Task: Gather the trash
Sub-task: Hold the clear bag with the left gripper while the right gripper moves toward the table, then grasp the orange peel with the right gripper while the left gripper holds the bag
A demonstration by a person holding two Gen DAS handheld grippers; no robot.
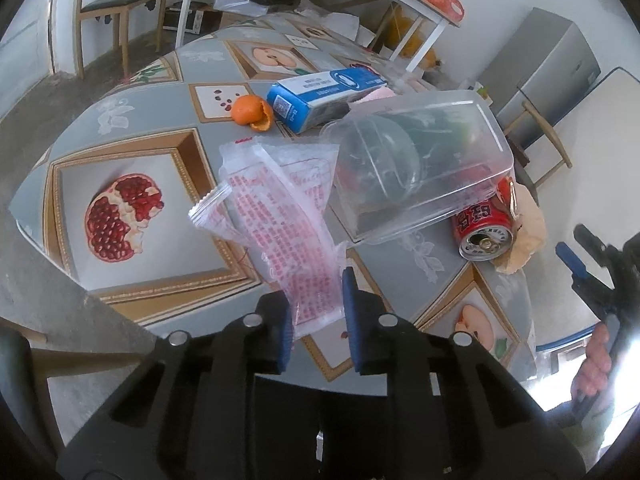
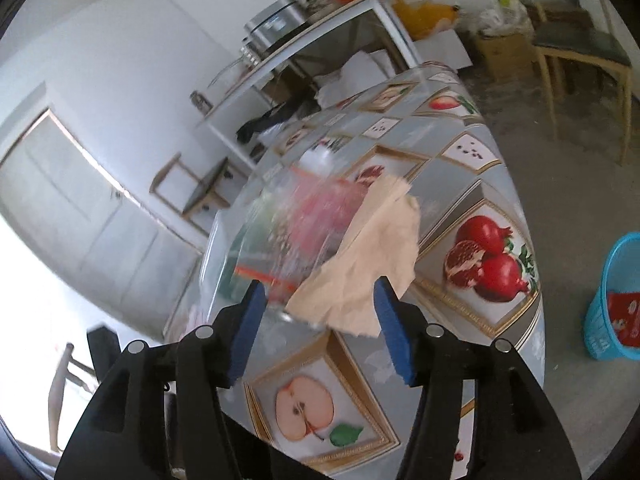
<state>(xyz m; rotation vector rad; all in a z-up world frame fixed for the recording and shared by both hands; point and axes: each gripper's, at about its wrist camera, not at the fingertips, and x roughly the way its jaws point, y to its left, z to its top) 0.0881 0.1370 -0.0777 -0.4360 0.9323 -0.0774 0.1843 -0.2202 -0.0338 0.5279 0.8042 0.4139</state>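
Observation:
A clear zip bag with red print [image 1: 280,216] lies on the fruit-pattern tablecloth [image 1: 160,184]. Its near end sits between the blue pads of my left gripper [image 1: 316,288], which press on it from both sides. In the right wrist view, my right gripper [image 2: 320,282] stands open. A crumpled beige paper [image 2: 360,268] reaches between its pads without touching them. That paper [image 1: 528,232] lies beside a red can [image 1: 486,228] on its side. The right gripper [image 1: 572,240] also shows at the right edge of the left wrist view, held by a hand [image 1: 596,360].
A clear plastic box [image 1: 420,168] lies tipped over with a clear cup inside. Behind it are a blue carton [image 1: 320,96] and an orange peel [image 1: 252,110]. A blue waste basket [image 2: 616,300] holding a red wrapper stands on the floor to the right of the table. Chairs and a white shelf stand around.

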